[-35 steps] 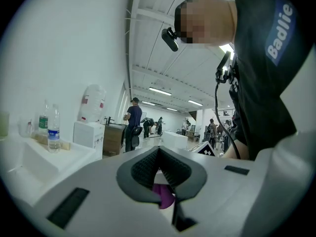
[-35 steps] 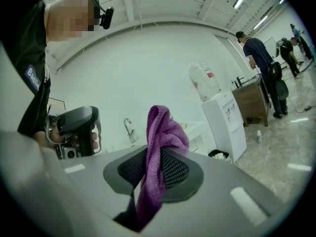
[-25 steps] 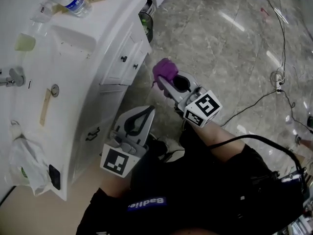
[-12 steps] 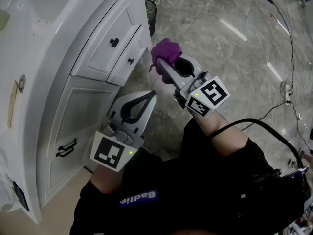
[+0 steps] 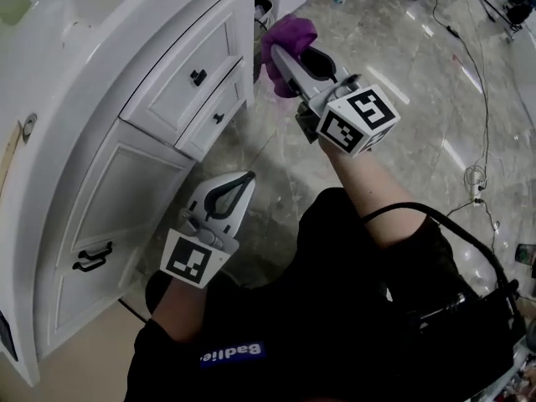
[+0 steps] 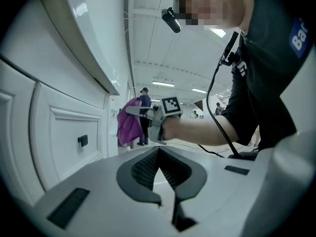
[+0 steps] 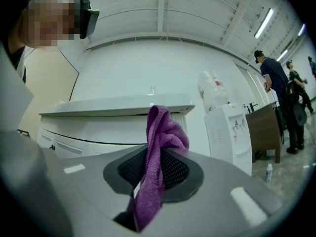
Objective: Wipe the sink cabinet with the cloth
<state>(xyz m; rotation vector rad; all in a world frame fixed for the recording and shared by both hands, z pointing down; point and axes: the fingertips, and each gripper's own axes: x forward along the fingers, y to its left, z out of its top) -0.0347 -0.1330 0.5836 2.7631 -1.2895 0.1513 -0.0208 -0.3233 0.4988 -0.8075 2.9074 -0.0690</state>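
Nearest, the left gripper [image 5: 243, 181] hangs low beside the sink cabinet [image 5: 126, 182], level with its lower door. Its jaws are pressed together on nothing, probably parked out of the way. Farther out, the right gripper [image 5: 276, 51] is clamped on the purple cloth [image 5: 291, 33], which bunches past the tips as a wiping pad. It hovers just off the cabinet's far front corner, beside the drawers [image 5: 188, 65]; contact isn't clear.
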